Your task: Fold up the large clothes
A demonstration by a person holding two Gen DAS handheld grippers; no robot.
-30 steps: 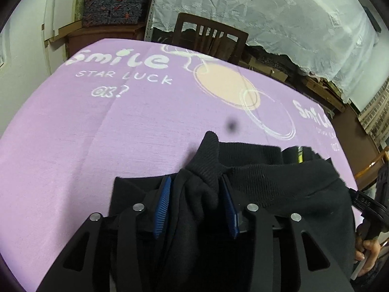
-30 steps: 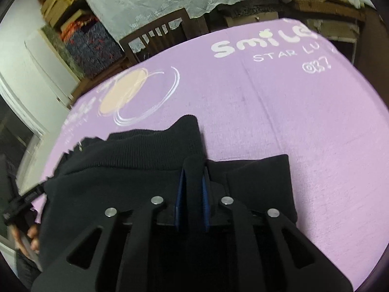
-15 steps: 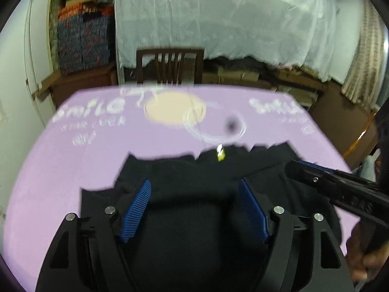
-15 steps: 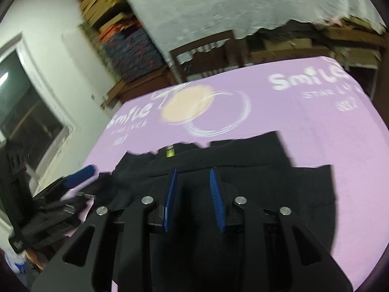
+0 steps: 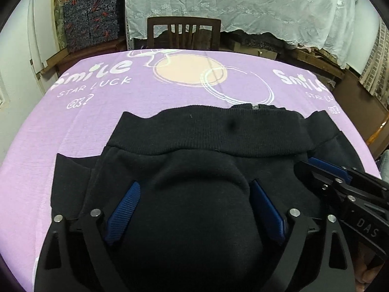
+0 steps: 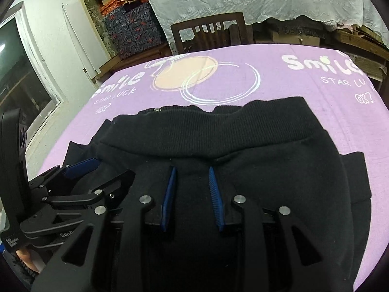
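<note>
Left tongs (image 5: 194,209) spreading wide over the black garment (image 5: 209,146), gripping nothing. Right tongs (image 6: 192,194) hovering part-open just beside them, empty. Garment lying folded on the purple-clothed worktop (image 5: 97,112), the chair (image 5: 184,32) beyond.

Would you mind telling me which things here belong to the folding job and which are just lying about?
Belong to the job:
- black garment
- left hand-held gripper, jaws opening, nothing pinched
- right hand-held gripper, open
- purple cloth it lies on

Just about:
- wooden chair
- white lace sheet
- patterned boxes
</note>
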